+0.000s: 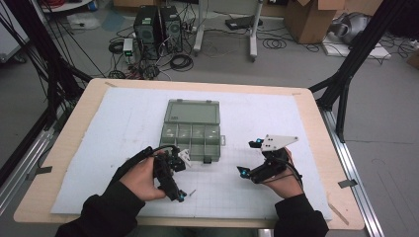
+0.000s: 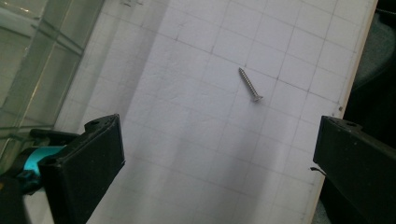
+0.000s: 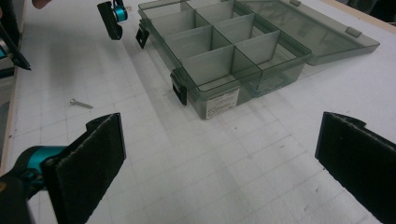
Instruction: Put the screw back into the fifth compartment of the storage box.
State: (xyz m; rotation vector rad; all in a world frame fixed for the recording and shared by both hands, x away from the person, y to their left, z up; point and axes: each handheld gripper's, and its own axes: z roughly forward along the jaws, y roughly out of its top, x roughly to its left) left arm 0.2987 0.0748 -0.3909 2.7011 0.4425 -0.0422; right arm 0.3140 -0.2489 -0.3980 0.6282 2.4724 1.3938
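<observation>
At one o'clock ahead of my wide-open, empty left gripper [image 2: 219,154] lies the screw [image 2: 250,84], light, stiff, slippery; I'd pinch its shank.

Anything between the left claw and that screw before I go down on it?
Nothing: in the left gripper view, bare gridded mat lies between the open left claw and the screw.

Left tongs [image 1: 179,183] are hovering low over the bench [image 1: 306,118], jaws gaping wide, tilted toward the near edge. Right tongs [image 1: 248,157] are hanging level, jaws spread wide, pointing left. Both dark-sleeved forearms are entering from below.
</observation>
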